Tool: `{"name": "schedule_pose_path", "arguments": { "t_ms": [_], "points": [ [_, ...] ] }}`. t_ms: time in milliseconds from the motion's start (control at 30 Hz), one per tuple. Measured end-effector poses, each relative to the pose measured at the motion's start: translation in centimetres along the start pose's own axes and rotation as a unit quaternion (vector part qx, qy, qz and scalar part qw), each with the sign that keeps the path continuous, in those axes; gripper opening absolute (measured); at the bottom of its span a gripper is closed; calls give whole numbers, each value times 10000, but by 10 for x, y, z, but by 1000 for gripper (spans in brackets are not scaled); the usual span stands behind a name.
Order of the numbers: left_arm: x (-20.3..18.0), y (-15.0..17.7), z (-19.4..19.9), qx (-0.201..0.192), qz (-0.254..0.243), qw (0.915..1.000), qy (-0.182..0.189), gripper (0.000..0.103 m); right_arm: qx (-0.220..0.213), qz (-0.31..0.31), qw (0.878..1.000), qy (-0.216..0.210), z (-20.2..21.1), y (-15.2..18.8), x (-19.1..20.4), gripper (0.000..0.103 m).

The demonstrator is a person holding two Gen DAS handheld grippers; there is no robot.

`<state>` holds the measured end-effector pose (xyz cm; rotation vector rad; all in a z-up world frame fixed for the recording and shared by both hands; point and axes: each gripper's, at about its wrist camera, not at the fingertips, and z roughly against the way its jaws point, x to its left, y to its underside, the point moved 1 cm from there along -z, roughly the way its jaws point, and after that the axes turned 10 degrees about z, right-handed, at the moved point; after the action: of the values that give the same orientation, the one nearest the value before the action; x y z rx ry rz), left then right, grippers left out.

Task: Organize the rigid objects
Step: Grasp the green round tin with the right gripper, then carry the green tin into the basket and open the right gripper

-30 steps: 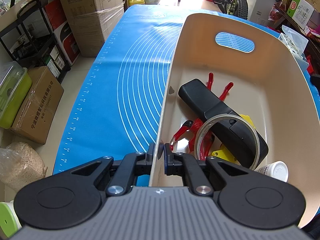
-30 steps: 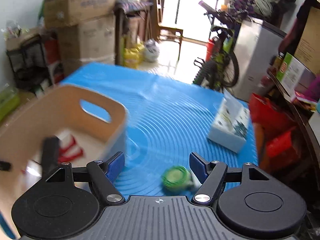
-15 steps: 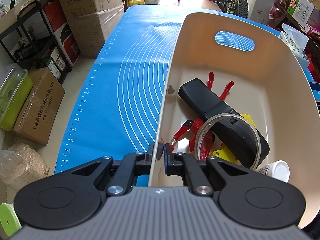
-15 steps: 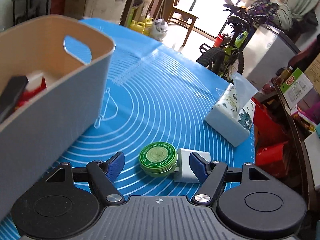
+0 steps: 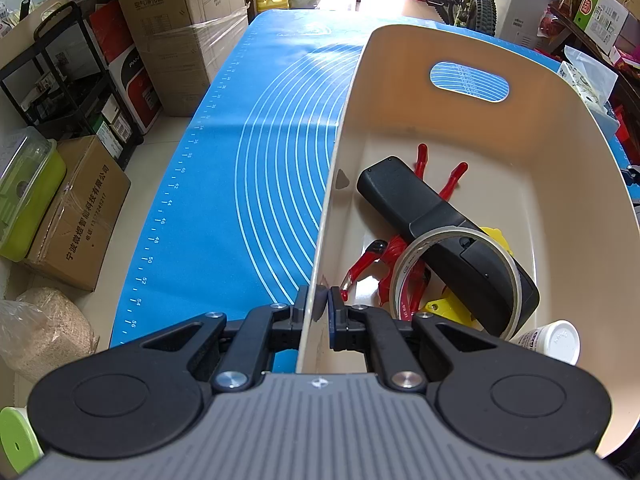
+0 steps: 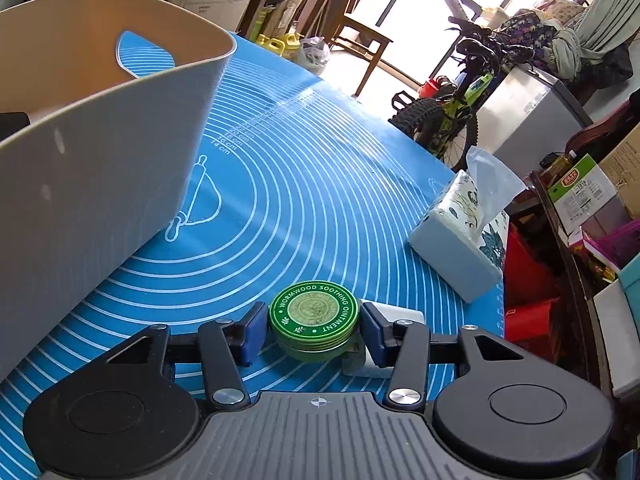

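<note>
My left gripper [image 5: 318, 310] is shut on the near left wall of a beige bin [image 5: 576, 128], one finger inside and one outside. In the bin lie a black remote [image 5: 436, 228], a roll of clear tape [image 5: 456, 280], red clips [image 5: 436, 174], a yellow piece [image 5: 494, 236] and a white bottle [image 5: 554, 340]. In the right wrist view my right gripper [image 6: 314, 330] has its blue pads on both sides of a green ointment tin [image 6: 313, 316] on the blue mat [image 6: 312, 184]; whether the pads touch it is unclear. A white block [image 6: 396, 314] lies just behind the right finger. The bin [image 6: 92, 144] stands to the left.
A tissue pack [image 6: 464, 236] lies at the mat's right edge. Cardboard boxes [image 5: 80, 216], a black rack and a green container stand on the floor left of the table. A bicycle [image 6: 452, 112] and a chair stand beyond the far end.
My right gripper came down and forward around the green tin, and its fingers have narrowed toward it. The left gripper kept still on the bin wall.
</note>
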<state>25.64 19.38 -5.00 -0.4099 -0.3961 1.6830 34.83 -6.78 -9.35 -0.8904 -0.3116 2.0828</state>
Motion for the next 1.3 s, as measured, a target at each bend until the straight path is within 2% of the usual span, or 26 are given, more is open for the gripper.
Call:
{"name": "schedule_pose_path", "arguments": {
  "t_ms": [200, 367, 633, 800, 1033, 1300],
  "points": [
    [0, 0, 0, 1, 0, 10000, 2, 10, -140, -206, 9997, 21, 8, 4, -2, 54],
    [0, 0, 0, 2, 2, 10000, 2, 10, -406, -684, 9967, 132, 34, 2, -17, 54],
    [0, 0, 0, 1, 2, 10000, -2, 10, -1279, -1270, 9836, 122, 104, -26, -38, 54],
    [0, 0, 0, 3, 3, 10000, 2, 10, -1755, -1455, 9732, -288, 135, -51, -29, 54],
    [0, 0, 0, 3, 1, 10000, 1, 10, -1919, -1171, 9685, -1069, 149, -88, 18, 54],
    [0, 0, 0, 0, -8, 10000, -6, 10, -1151, -708, 9716, -1943, 124, -105, 90, 54]
  ]
}}
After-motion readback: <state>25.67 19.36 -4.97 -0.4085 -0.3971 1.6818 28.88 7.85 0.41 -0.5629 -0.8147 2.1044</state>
